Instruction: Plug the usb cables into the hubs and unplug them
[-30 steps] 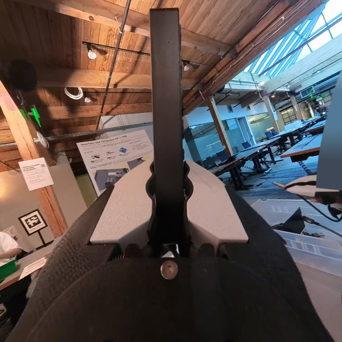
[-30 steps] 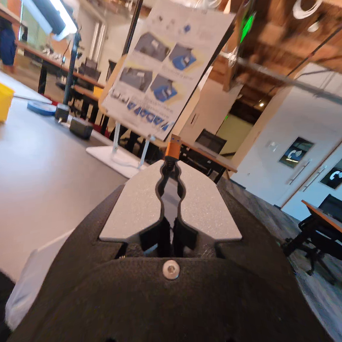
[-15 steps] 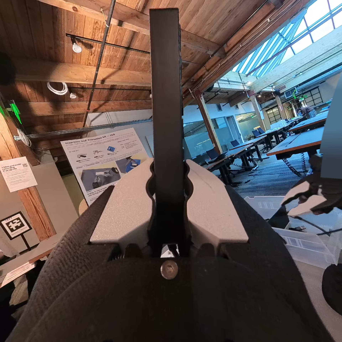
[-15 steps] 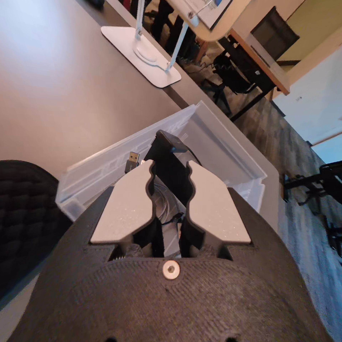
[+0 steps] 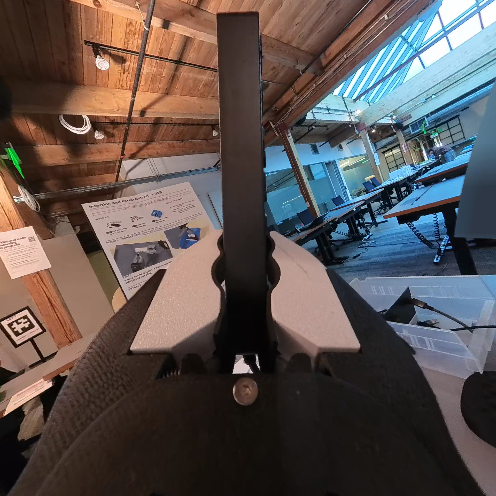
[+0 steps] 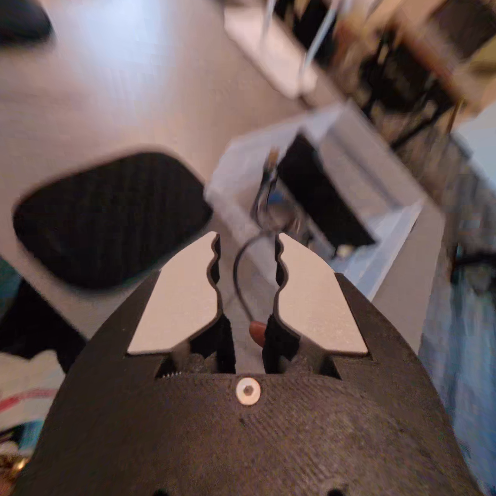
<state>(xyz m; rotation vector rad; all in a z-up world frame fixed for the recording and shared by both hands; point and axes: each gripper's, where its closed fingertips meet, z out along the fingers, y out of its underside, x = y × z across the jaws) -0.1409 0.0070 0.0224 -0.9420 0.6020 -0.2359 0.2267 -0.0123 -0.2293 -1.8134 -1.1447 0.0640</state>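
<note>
Your left gripper (image 5: 243,257) had its 2 fingers (image 5: 188,300) clamped on the black hub (image 5: 239,134), its long axis pointing straight forward, up toward the ceiling. Your right gripper (image 6: 247,243) stood apart and empty over the clear bin (image 6: 397,188), where a blurred cable (image 6: 264,198) lay on the counter (image 6: 134,94).

Above me runs a wooden plank ceiling (image 5: 80,88) with heavy beams, a black pipe (image 5: 134,88) and small spotlights (image 5: 101,62) on a track. To my right a slanted skylight (image 5: 418,51) lets in daylight over rows of desks (image 5: 349,212) with orange edges, standing on a dark floor (image 5: 389,257). A wooden post (image 5: 43,284) on my left carries a white paper notice (image 5: 22,252). A printed poster board (image 5: 150,230) stands ahead of me, and behind it is a white wall (image 5: 182,174). My grey worktop (image 6: 134,94) looks blurred in the right view.
</note>
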